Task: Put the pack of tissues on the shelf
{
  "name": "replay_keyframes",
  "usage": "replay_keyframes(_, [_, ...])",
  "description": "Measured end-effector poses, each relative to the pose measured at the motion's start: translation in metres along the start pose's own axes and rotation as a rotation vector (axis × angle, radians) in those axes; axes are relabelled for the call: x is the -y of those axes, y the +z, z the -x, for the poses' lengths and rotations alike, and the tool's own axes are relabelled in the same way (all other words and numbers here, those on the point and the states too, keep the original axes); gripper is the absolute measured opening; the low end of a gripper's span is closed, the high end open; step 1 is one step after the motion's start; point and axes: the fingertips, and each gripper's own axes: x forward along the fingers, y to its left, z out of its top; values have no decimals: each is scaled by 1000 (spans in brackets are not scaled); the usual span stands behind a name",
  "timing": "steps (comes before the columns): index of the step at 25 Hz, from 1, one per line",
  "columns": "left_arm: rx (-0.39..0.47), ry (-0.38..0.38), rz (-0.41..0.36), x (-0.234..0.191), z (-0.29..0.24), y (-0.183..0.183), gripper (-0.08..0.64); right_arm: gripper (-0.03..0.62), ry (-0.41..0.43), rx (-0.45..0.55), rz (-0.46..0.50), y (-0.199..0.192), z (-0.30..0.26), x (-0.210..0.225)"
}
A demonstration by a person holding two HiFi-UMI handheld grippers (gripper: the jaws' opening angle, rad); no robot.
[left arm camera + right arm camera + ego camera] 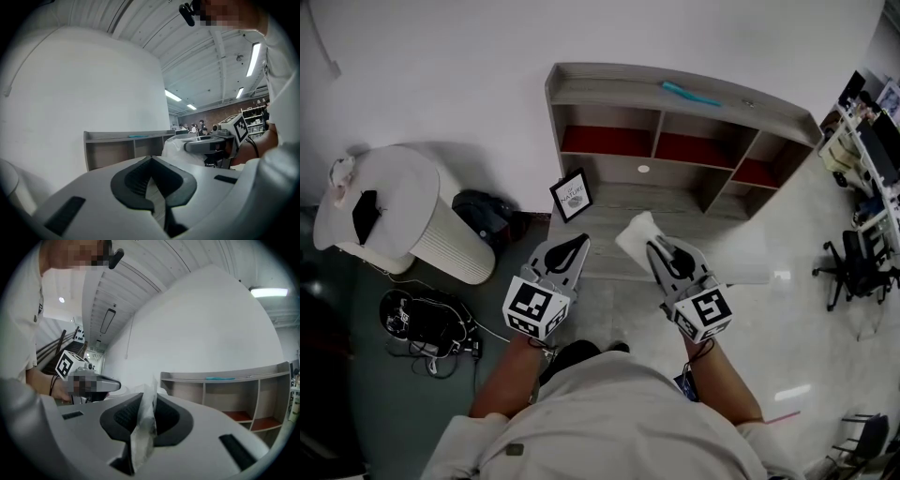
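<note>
The white pack of tissues (636, 234) hangs by its plastic edge from my right gripper (652, 246), which is shut on it. In the right gripper view the crinkled wrapper (144, 427) stands pinched between the dark pads. My left gripper (581, 241) floats beside it on the left, jaws shut with nothing in them; from its own view the pack (180, 147) shows to the right. The grey shelf (609, 94) with red-backed compartments stands ahead against the white wall, beyond both grippers. It also shows as the shelf (117, 137) in the left gripper view and the shelf (225, 376) in the right one.
A teal object (692, 93) lies on the shelf's top board. A small framed picture (572, 195) leans at the shelf's lower left. A white ribbed bin (441, 225), a black bag (483, 214) and tangled cables (422, 323) sit left. An office chair (853, 267) stands right.
</note>
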Motion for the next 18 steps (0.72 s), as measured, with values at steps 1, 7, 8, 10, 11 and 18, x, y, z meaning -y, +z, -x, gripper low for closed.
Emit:
replay_keyframes(1, [-4,4,1,-1,-4,-1,14,72,3,-1,-1,-2,-1,4])
replay_keyframes(7, [-13,20,9,-15,-24,-6,14,71,5,-4,-19,-10,-16,26])
replay_keyframes(8, [-15,22,11,-19,-26,-8,14,71,7,-6,-19,-11,-20,28])
replay_keyframes(10, [-20,24,18,-28,-33,-12,14,72,11,-10,-17,-14,-29,32])
replay_keyframes(11, [-24,24,21,-33,-37,-14,14,71,10,-12,-18,-15,-35,36])
replay_keyframes(18, [-40,-8,33,-77,-74,-25,14,71,-11,-30,-23,-23,-86,60])
